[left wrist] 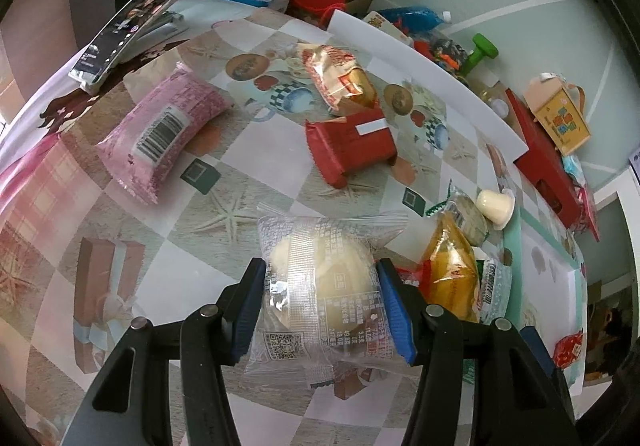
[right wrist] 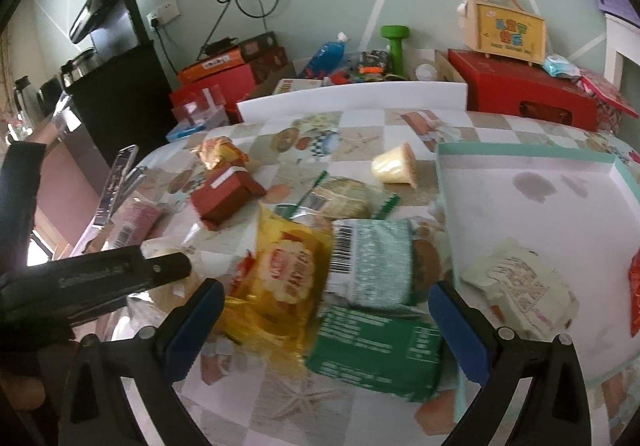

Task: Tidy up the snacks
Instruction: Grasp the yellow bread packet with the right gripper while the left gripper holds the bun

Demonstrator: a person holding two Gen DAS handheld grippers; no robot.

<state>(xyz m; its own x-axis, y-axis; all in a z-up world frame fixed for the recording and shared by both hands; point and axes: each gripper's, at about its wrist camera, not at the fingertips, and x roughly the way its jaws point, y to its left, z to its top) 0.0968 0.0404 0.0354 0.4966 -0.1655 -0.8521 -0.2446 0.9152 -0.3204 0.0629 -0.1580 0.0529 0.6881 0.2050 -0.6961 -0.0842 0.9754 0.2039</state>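
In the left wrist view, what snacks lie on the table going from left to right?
Pink packet → clear-wrapped bun held in the left gripper → red packet → yellow packet → small pudding cup.

From my left camera, a bun packet (left wrist: 320, 286) sits between the left gripper (left wrist: 320, 310) fingers, above the table (left wrist: 240, 182). Beyond it lie a wafer packet (left wrist: 348, 144) and, further left, a biscuit packet (left wrist: 164, 134). Right of the snack pile, a tray (right wrist: 532, 166) holds a wrapped cake (right wrist: 520, 290).
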